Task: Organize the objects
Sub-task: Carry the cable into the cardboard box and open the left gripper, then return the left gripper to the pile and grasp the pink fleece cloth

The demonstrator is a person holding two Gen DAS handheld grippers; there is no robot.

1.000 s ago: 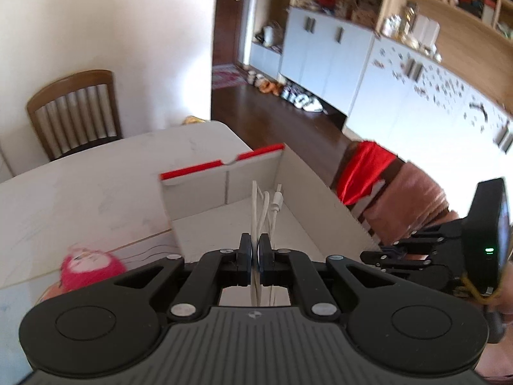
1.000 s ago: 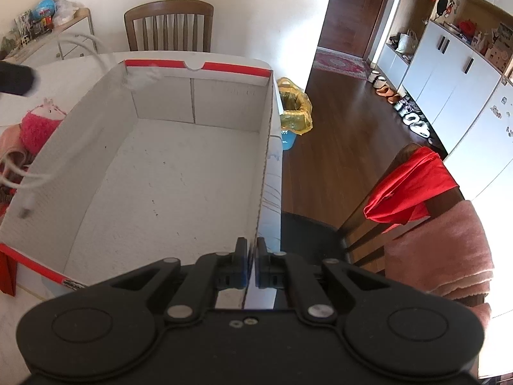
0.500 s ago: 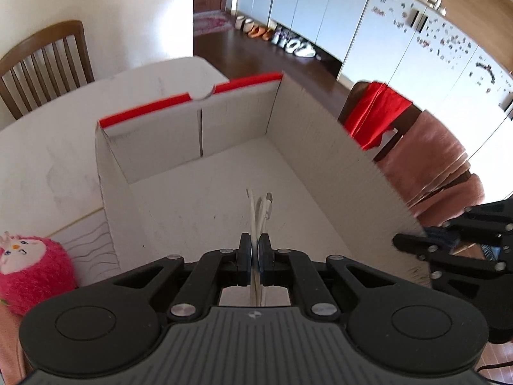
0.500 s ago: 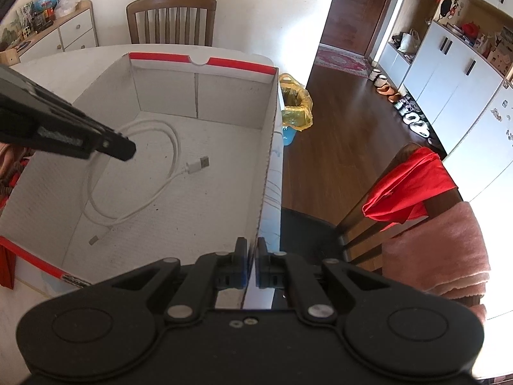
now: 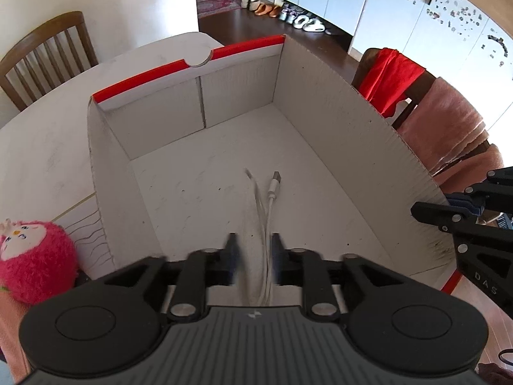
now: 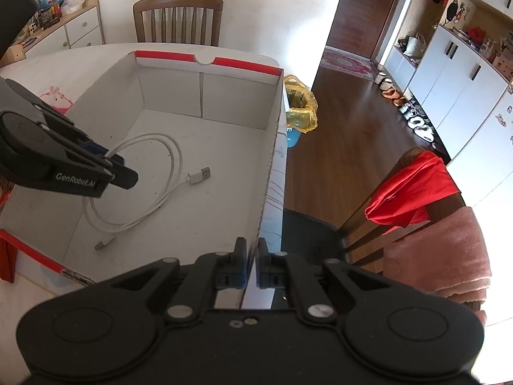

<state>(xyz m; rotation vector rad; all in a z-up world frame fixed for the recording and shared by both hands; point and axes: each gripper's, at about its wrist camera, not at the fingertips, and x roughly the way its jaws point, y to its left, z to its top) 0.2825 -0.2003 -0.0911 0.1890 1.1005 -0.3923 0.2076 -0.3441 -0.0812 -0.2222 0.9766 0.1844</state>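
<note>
Item 1: white cardboard box (image 5: 336, 134), open top, red trim along the far rim, standing on a pale table (image 5: 48, 134). Seen from both wrist views.

Item 2: white USB cable (image 6: 150, 179), loosely coiled on the box floor towards the near left corner in the right wrist view. 1 metal plug lies to the right of the coil, a 2nd small plug near the box's near wall. A few strands run up from the floor into the left gripper.

Item 3: left gripper (image 5: 253, 258), tilted down inside the box. Its jaws are opening; the cable strands pass between the fingers, nearer the right one, and the pads no longer press on them.

Item 4: right gripper (image 6: 252, 258), jaws together on the box's right wall at its near end; the thin cardboard edge runs between the pads.

Item 5: pink plush toy (image 5: 33, 263), on the table just outside the box's left wall.

Item 6: 1 wooden chair (image 6: 178, 19) beyond the far end of the table.

Item 7: 1 chair at right carrying a red cloth (image 6: 413, 189) and a pink towel (image 6: 439, 253).
</note>
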